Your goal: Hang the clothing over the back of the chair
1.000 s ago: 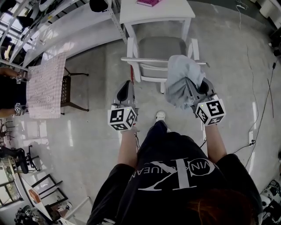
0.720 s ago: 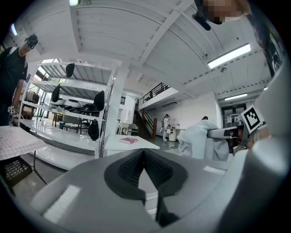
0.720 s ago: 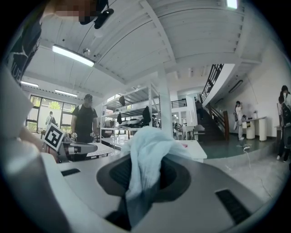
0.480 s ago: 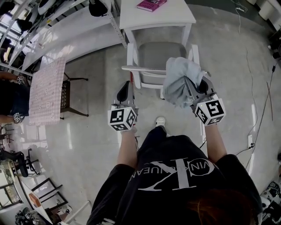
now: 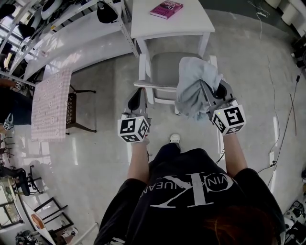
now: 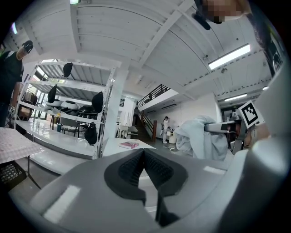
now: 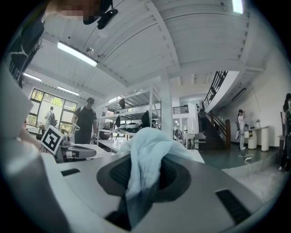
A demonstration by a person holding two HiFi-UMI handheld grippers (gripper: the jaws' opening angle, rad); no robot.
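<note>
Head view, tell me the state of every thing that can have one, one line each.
Left gripper: jaws together, nothing between them.
Right gripper: jaws shut on the clothing.
Clothing: bunched, hanging from the right gripper, not yet draped on the chair.
Chair: upright, seat bare, facing the table.
Book: closed, lying flat on the table.

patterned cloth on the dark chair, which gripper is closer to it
Left. The left gripper is to the right of the patterned cloth in the head view; the right gripper, shut on the pale clothing, is farther right, at the white chair's far side.
</note>
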